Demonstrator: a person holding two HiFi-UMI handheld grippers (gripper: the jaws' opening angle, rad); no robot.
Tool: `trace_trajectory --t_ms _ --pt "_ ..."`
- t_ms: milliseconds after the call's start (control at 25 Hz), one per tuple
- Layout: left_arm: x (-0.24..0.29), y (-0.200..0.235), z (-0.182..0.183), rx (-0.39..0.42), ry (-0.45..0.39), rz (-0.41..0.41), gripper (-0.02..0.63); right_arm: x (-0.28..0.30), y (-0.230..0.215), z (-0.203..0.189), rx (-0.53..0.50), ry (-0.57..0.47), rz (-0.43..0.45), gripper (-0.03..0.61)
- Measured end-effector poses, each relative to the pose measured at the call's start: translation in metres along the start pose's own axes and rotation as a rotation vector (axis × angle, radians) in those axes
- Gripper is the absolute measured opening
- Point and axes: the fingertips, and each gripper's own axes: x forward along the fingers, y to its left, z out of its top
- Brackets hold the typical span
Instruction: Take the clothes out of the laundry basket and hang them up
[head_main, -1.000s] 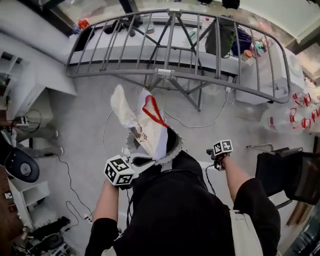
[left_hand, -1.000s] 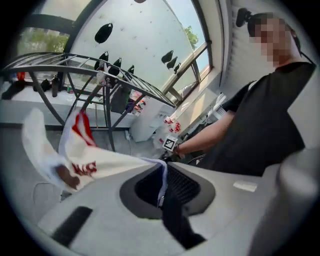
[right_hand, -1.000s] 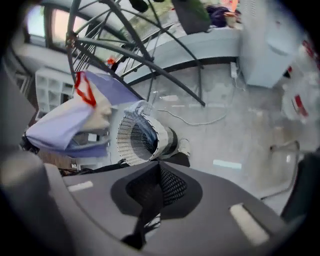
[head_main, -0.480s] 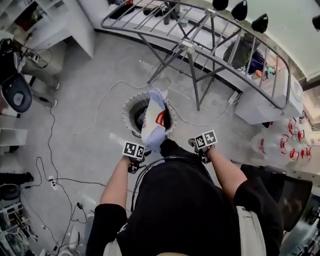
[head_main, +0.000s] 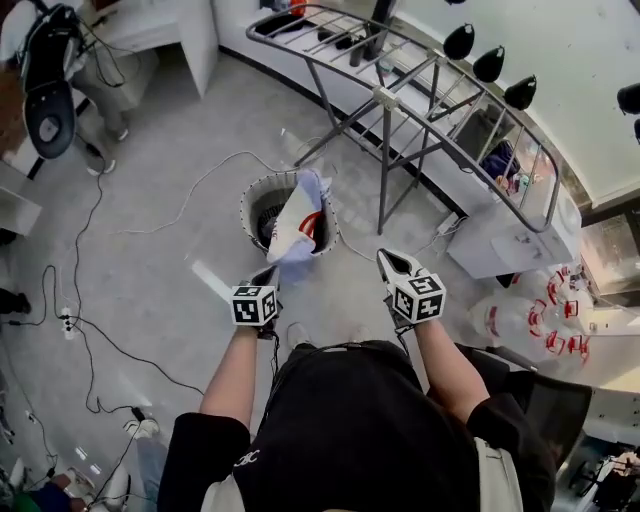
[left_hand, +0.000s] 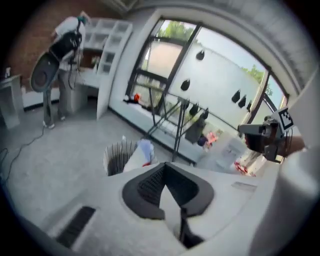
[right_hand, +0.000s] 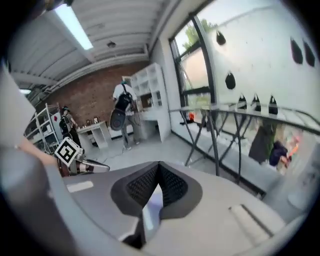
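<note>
Both claws pressed together, empty: left gripper (head_main: 268, 278), right gripper (head_main: 388, 260). Step: next pickup. Spread left, reach far to garment (head_main: 296, 224) on laundry basket (head_main: 251, 204).

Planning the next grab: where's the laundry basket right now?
Head view, left of centre: the laundry basket stands on the floor in front of the drying rack, a white-and-red garment draped over its near rim.
</note>
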Motion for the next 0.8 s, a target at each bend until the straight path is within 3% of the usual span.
trace_trajectory --t_ms 80,160,280,400,560,800 --pt "-0.034 -0.037 0.071 0.060 -0.214 -0.008 0.008 -0.014 0.026 0.070 -0.086 -0.199 0.011 0.011" --pt "-0.079 -0.079 0.129 0.135 -0.369 -0.009 0.008 -0.036 0.048 0.122 -0.138 -0.345 0.039 0.011" --pt "-0.131 -0.147 0.162 0.252 -0.485 0.034 0.008 -0.081 0.062 0.144 -0.209 -0.436 0.081 0.012" --pt "-0.152 -0.205 0.136 0.286 -0.524 0.109 0.008 -0.131 0.054 0.125 -0.270 -0.462 0.104 0.012" --pt "-0.165 -0.260 0.081 0.215 -0.537 0.215 0.009 -0.188 0.036 0.097 -0.274 -0.481 0.191 0.012" --pt "-0.180 -0.338 0.030 0.174 -0.534 0.279 0.009 -0.256 0.017 0.067 -0.287 -0.475 0.285 0.012"
